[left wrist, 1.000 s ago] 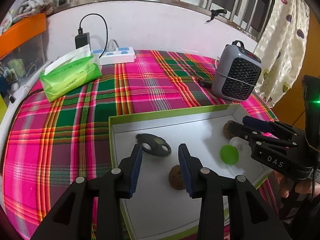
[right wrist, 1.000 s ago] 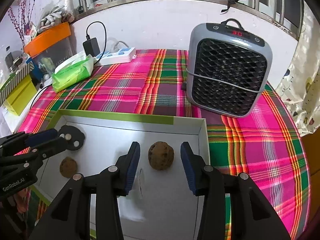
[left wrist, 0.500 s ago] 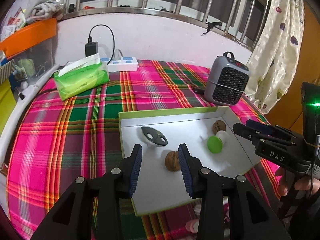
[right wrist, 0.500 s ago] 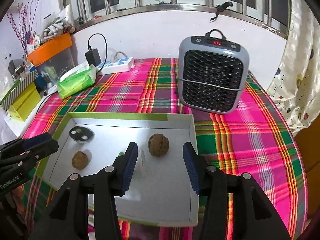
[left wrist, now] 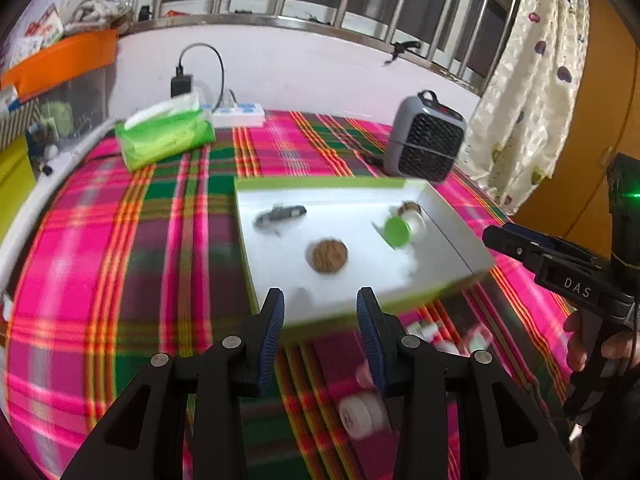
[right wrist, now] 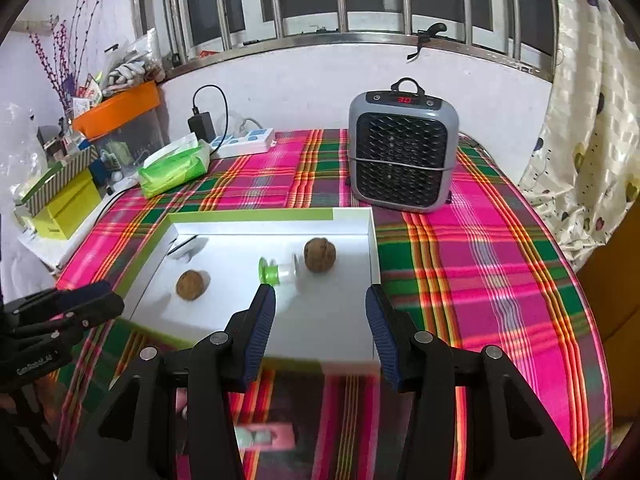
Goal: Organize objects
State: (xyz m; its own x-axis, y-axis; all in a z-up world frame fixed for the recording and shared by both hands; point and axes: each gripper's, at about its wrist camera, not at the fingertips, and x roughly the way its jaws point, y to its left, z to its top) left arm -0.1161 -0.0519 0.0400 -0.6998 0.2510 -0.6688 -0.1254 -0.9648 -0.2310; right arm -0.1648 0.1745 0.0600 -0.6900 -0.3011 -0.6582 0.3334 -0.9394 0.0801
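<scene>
Left wrist: left gripper [left wrist: 320, 324] jaws apart, empty, over near rim of box [left wrist: 456, 236]; walnut [left wrist: 327, 255], green-capped bottle [left wrist: 398, 232] inside; small white jar [left wrist: 360, 416] loose on tablecloth [left wrist: 120, 280]

Right wrist: right gripper [right wrist: 320, 324] jaws apart, empty; 2 walnuts in box. Likely between pickups; next calls for reaching loose jar

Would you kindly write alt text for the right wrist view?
The open, empty right gripper hangs over a white tray holding two walnuts and a small green-capped bottle, on a plaid tablecloth. A grey heater stands behind.
</scene>
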